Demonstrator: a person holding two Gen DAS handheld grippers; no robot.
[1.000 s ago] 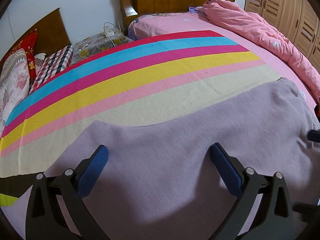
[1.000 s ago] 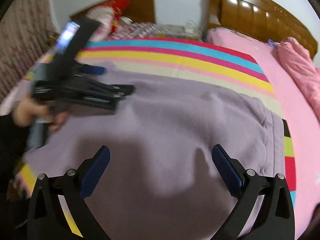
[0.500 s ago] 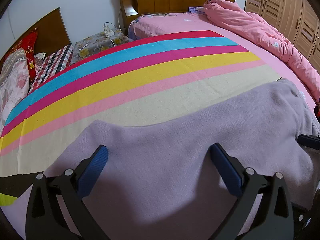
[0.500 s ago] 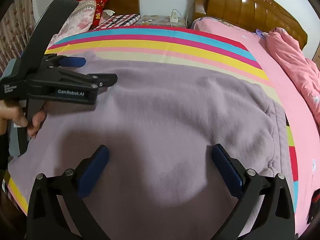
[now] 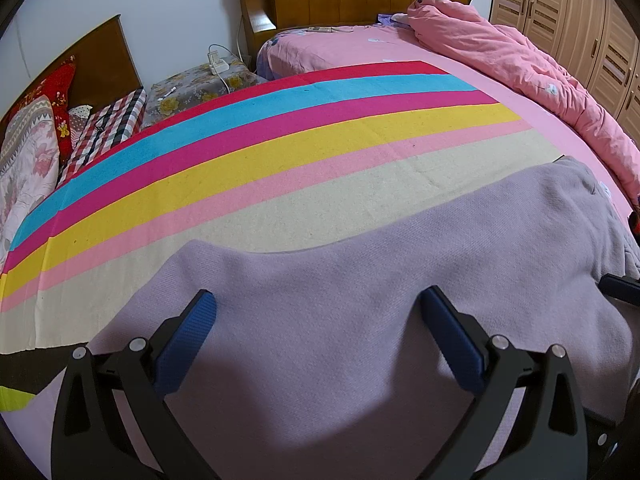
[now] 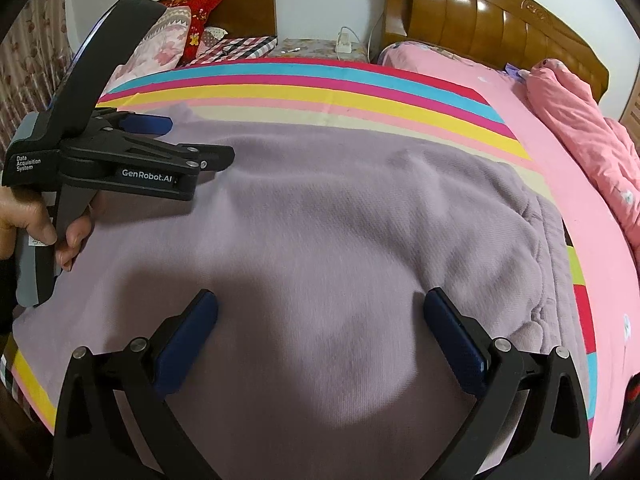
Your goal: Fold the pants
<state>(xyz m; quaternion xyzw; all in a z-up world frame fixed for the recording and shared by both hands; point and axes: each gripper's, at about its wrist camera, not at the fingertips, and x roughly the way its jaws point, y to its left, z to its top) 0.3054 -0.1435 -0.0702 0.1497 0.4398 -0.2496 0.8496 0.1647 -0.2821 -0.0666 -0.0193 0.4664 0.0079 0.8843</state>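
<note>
Lilac pants (image 6: 340,232) on striped blanket (image 5: 280,140), both grippers' jaws wide, pink quilt (image 5: 520,60) beside

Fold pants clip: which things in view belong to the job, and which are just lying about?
Belongs to the job:
- lilac fleece pants
- left tongs, open
- right tongs, open
- rainbow-striped blanket underneath

Lying about:
- crumpled pink quilt
- red embroidered pillow
- checked cloth
- white charger
</note>
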